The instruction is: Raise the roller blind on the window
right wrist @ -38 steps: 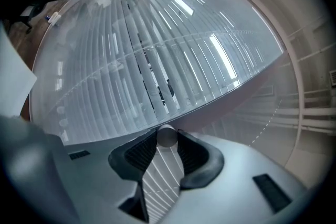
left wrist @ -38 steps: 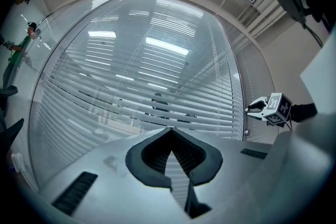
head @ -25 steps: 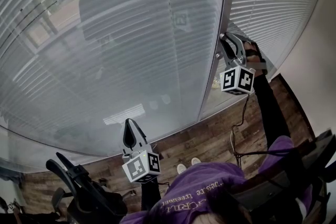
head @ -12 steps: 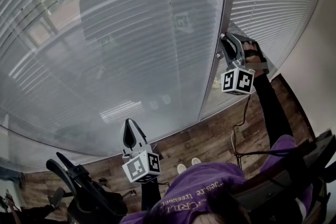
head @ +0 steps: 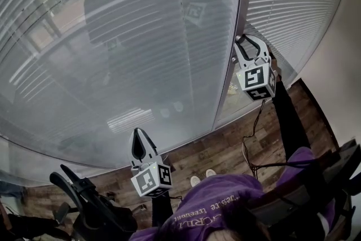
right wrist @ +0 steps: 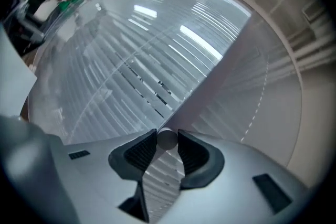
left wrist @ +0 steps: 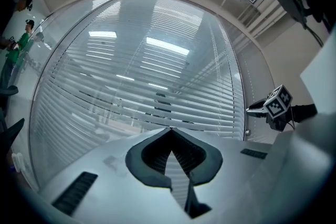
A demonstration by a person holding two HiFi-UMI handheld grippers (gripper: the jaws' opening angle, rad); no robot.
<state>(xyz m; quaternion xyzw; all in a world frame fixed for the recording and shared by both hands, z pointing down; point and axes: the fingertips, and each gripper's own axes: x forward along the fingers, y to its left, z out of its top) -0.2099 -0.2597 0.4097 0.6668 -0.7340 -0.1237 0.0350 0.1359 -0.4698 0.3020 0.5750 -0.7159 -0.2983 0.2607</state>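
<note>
Furthest left of the grey upright window post (head: 228,90), low in the head view, stands a black angled piece of equipment (head: 84,209) whose kind I cannot tell. Nearer the post, but still well to its left and lower than the other tool, the left gripper (head: 138,131) with its silver body and marker cube points at the glass. Its jaws are closed together, tip against tip, with nothing between them. The white slatted blind (head: 141,36) hangs lowered behind the glass on the left of the post and covers the whole pane in view, its slats lying level. A brown wood-plank floor (head: 225,149) shows below the pane at the foot of the post. The right gripper (head: 243,39) is held up against the post itself, its tips at the post's right edge. The right gripper view shows its two dark ribbed pads (right wrist: 140,152) clamped on a small round grey knob (right wrist: 167,140), one pad on either side of it and both touching it. A second small round fitting (head: 232,59) sits on the post just below that gripper. Right of the post a narrower pane holds another lowered stretch of white slats (head: 293,3). A black sleeve (head: 287,115) runs from the right gripper down to a purple garment (head: 220,206) at the bottom edge.
</note>
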